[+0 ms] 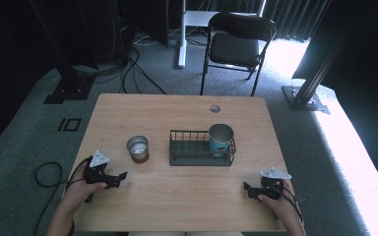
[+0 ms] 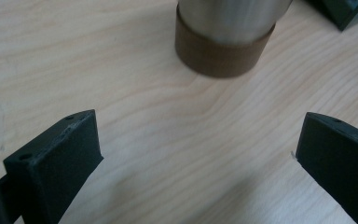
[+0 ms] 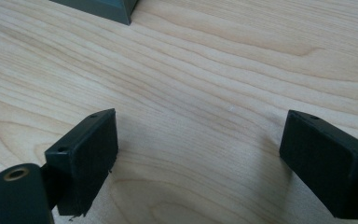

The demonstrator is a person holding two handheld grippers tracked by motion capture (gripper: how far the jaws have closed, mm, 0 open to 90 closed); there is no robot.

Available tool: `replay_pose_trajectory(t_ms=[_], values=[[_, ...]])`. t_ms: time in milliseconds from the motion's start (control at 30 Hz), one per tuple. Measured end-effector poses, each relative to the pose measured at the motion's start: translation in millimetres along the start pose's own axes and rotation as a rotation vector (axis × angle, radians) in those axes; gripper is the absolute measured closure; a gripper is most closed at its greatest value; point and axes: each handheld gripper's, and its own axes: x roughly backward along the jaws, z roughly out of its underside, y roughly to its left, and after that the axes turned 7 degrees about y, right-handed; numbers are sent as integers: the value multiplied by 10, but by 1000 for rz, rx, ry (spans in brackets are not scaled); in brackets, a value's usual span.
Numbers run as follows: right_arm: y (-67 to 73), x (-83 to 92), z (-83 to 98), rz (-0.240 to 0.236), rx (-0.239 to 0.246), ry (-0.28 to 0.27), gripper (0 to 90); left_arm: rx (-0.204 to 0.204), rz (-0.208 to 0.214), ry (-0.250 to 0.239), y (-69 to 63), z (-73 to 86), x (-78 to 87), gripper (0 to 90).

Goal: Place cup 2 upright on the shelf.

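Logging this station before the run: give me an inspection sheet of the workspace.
Surface: wooden table, round grommet hole at the far edge.
Job's things: steel cup with brown base, upright, standing left of the wire basket; teal cup upright in the basket's right end.
Clutter: nothing seen.
Grippers: left gripper and right gripper open, holding nothing.
Cables: black cable looping off the table's left.
Surroundings: folding chair, grey carpet.
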Motion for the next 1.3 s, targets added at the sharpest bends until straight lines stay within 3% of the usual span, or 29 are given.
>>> replay_pose_trajectory(t_ms=[300, 400, 1000, 1300], values=[[0, 0, 0, 0, 0, 0, 110, -9, -1, -16, -32, -118, -69, 4], [0, 0, 0, 0, 0, 0, 110, -11, 7, -46, -52, -202, -105, 4], [0, 0, 0, 0, 1, 0, 110, -16, 31, -117, -135, -474, -254, 4], [-1, 0, 0, 0, 1, 0, 110, -30, 24, -151, -165, -619, -311, 4]])
